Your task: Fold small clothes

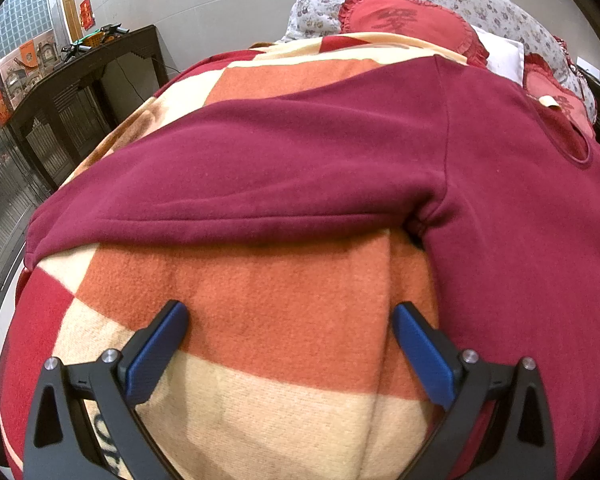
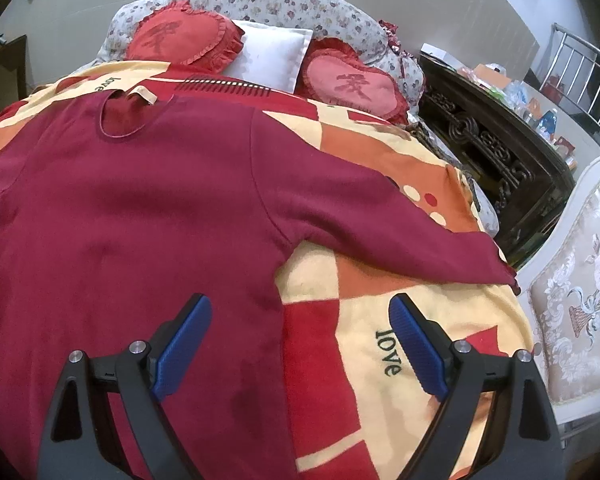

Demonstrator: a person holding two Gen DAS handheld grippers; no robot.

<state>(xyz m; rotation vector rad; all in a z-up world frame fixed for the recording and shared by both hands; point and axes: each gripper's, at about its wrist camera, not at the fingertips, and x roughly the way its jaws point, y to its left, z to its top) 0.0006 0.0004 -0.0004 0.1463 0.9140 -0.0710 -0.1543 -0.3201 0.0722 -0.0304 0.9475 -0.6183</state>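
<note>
The maroon sweatshirt [image 2: 148, 216] lies flat on the patchwork blanket [image 2: 380, 364], collar toward the pillows, both sleeves stretched out to the sides. Nothing is folded yet, by my judgement; this looks like the very start. Its left sleeve [image 1: 220, 176] runs across the blanket just ahead of my left gripper [image 1: 290, 354], whose jaws stand wide apart and hold nothing, hovering over bare blanket below that sleeve. My right gripper [image 2: 300, 350] is likewise spread and empty; its left finger sits over the shirt's body near the side hem, its right finger over the blanket by the word "love". The right sleeve [image 2: 400, 236] reaches out to the bed's edge, its cuff right at the drop.

What worries me is this. The blanket is fleecy and loose, so a pinch at a sleeve could catch blanket along with shirt and drag both. The right cuff could slide off the edge if I tug the body leftward. Lifting one sleeve without steadying the torso would likely skew the whole garment, and thick fabric may spring back from a fold.

Beyond lie two red heart cushions [image 2: 184, 40], a white pillow [image 2: 272, 52], a floral bolster [image 2: 268, 0], and a dark carved table [image 2: 496, 148] on the right.
</note>
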